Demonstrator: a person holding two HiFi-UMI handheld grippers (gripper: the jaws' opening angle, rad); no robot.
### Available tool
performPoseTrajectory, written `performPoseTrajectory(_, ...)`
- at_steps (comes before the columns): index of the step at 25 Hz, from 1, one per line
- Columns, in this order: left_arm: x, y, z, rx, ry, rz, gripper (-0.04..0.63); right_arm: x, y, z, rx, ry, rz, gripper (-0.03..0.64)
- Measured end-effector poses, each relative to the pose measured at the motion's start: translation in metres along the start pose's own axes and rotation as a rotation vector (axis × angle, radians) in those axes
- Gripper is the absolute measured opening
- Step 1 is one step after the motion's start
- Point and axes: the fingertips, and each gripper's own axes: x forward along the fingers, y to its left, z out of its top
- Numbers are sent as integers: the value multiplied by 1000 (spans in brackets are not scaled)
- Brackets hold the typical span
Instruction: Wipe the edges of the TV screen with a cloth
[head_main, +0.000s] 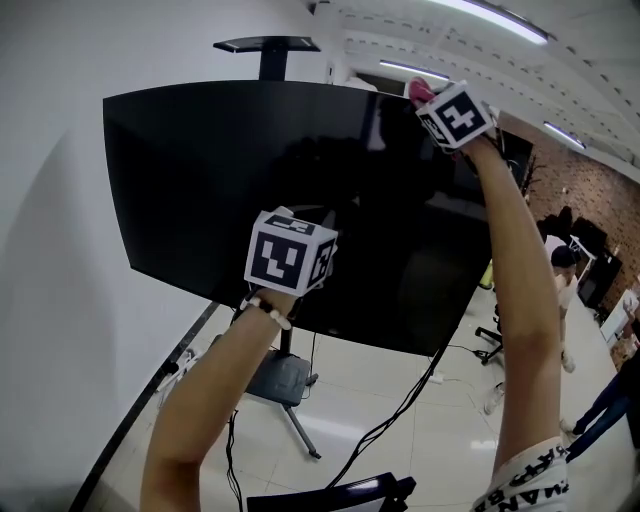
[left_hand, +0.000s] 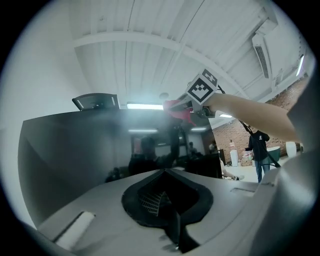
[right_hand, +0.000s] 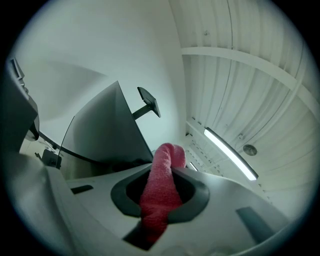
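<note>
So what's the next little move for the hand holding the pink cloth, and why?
Probably slide it left along the TV's top edge. The right tool is shut on the pink cloth, which sits at that edge near the right corner. Most of the edge stretches away to the left, past the stand post.

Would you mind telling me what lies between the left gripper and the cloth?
Only bare TV screen, seen in the head view: the left gripper is low, the cloth at the top edge in the right gripper.
</note>
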Motion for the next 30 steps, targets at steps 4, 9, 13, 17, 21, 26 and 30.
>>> performPoseTrajectory(4, -4, 28, -1, -7, -21, 12, 0, 9, 33, 48, -80, -70, 16, 63)
performPoseTrajectory(9, -2, 66, 3, 16, -43, 27, 0, 31, 66, 90, -145, -69, 42, 63)
performPoseTrajectory(13, -2, 114, 15, 16, -74, 67, 0, 48, 94, 140, -200, -93, 97, 63)
performPoseTrajectory(17, 1, 143, 21, 29, -94, 91, 0, 65, 119, 164, -249, -60, 159, 63)
performPoseTrajectory(21, -3, 172, 16, 31, -104, 86, 0, 77, 146, 200, -266, -72, 177, 63)
performPoseTrajectory(26, -22, 230, 16, 20, -131, 75, 0, 100, 172, 244, -278, -38, 184, 63)
performPoseTrajectory(30, -43, 275, 11, 40, -133, 43, 0, 116, 196, 282, -250, -21, 192, 63)
